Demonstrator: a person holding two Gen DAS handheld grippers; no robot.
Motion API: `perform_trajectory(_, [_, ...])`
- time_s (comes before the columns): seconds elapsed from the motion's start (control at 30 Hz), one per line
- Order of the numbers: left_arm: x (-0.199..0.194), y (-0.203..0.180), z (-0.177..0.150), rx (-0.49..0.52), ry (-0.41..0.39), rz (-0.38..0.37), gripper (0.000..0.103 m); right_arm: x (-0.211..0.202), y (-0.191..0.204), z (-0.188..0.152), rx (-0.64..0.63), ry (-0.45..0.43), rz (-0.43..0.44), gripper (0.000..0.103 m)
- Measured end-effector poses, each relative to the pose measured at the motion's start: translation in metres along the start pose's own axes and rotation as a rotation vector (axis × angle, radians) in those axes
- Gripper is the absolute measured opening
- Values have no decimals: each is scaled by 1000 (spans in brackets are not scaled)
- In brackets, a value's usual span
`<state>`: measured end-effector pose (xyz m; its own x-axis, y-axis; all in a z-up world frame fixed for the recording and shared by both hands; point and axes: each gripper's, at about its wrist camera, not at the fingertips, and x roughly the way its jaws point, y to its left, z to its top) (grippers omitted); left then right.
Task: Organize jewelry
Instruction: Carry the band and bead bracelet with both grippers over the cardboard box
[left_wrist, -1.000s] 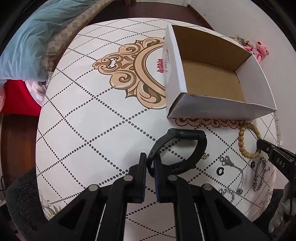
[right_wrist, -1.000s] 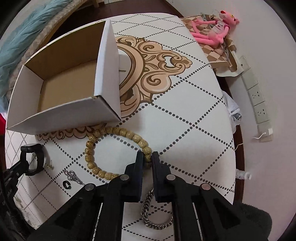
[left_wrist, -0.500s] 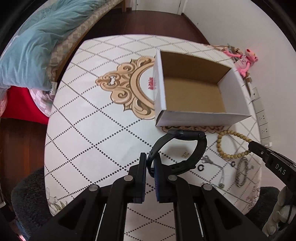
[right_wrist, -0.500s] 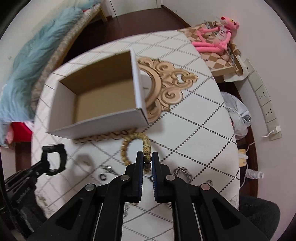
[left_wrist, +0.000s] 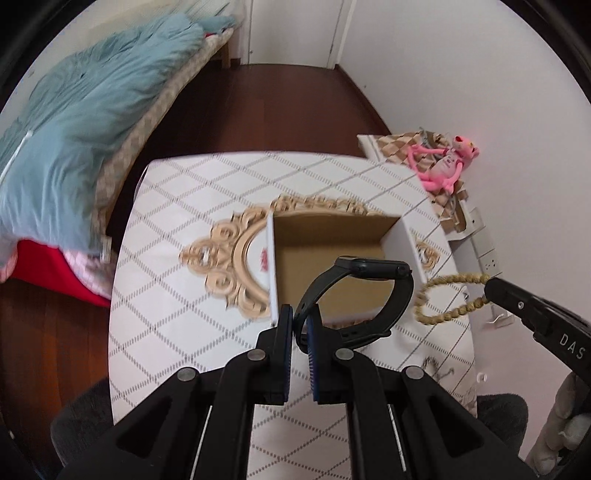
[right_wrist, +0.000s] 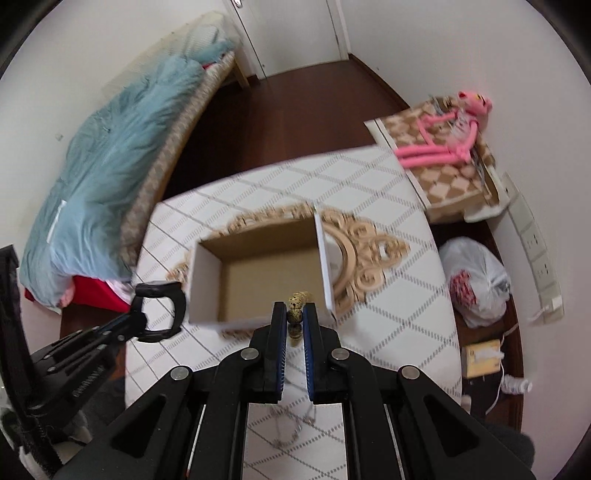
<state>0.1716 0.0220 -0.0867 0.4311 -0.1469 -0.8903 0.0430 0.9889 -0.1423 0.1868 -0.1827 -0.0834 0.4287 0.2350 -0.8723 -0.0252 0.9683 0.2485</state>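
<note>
My left gripper (left_wrist: 300, 325) is shut on the strap of a black smartwatch (left_wrist: 369, 271) and holds it high above the table, in front of the open cardboard box (left_wrist: 332, 236). My right gripper (right_wrist: 294, 320) is shut on a wooden bead bracelet (right_wrist: 297, 302), also lifted, near the box's (right_wrist: 266, 266) front wall. In the left wrist view the bracelet (left_wrist: 448, 299) hangs from the right gripper's tip to the right of the box. In the right wrist view the watch (right_wrist: 159, 310) shows at the left.
The round table (left_wrist: 177, 295) has a white diamond-pattern cloth. Chains (right_wrist: 291, 428) and small pieces (left_wrist: 436, 369) lie near its front edge. A bed with a blue duvet (left_wrist: 81, 129) stands left. A pink plush toy (right_wrist: 443, 144) and a white bag (right_wrist: 476, 284) are on the right.
Both grippers have risen well above the table with the watch and the bead bracelet, so the table and box look smaller and farther below.
</note>
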Motion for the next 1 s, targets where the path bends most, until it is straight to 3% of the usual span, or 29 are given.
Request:
perform_trajectory(0.23, [24, -2, 35, 21, 7, 0, 5, 31, 20, 44, -49, 24, -3, 9])
perform_trajectory(0.47, [68, 7, 55, -7, 98, -38, 6, 81, 22, 63, -57, 97, -3, 9])
perform_trajectory(0.63, [91, 9, 67, -23, 173, -40, 14, 108, 22, 71, -57, 160, 48, 9])
perform_trajectory(0.7, [95, 8, 71, -22, 196, -14, 22, 117, 18, 74, -42, 197, 75, 9])
perform_trajectory(0.73, [94, 6, 73, -11, 186, -12, 36, 120, 16, 75, -34, 210, 87, 10])
perform_trajectory(0.77, [92, 5, 75, -12, 176, -5, 62, 123, 14, 75, -31, 228, 99, 10])
perform_trajectory(0.8, [89, 5, 76, -15, 165, -1, 76, 123, 12, 75, -20, 234, 104, 11])
perform_trajectory(0.83, [87, 5, 77, -15, 153, 0, 89, 123, 9, 74, -13, 237, 105, 19])
perform_trajectory(0.87, [83, 6, 78, -17, 142, 1, 89, 122, 7, 73, -11, 239, 104, 33])
perform_trajectory(0.93, [81, 8, 78, -20, 139, 17, 89, 117, 3, 71, -12, 220, 76, 51])
perform_trajectory(1.0, [80, 10, 76, -14, 134, 57, 92, 113, 1, 68, -26, 206, 37, 55])
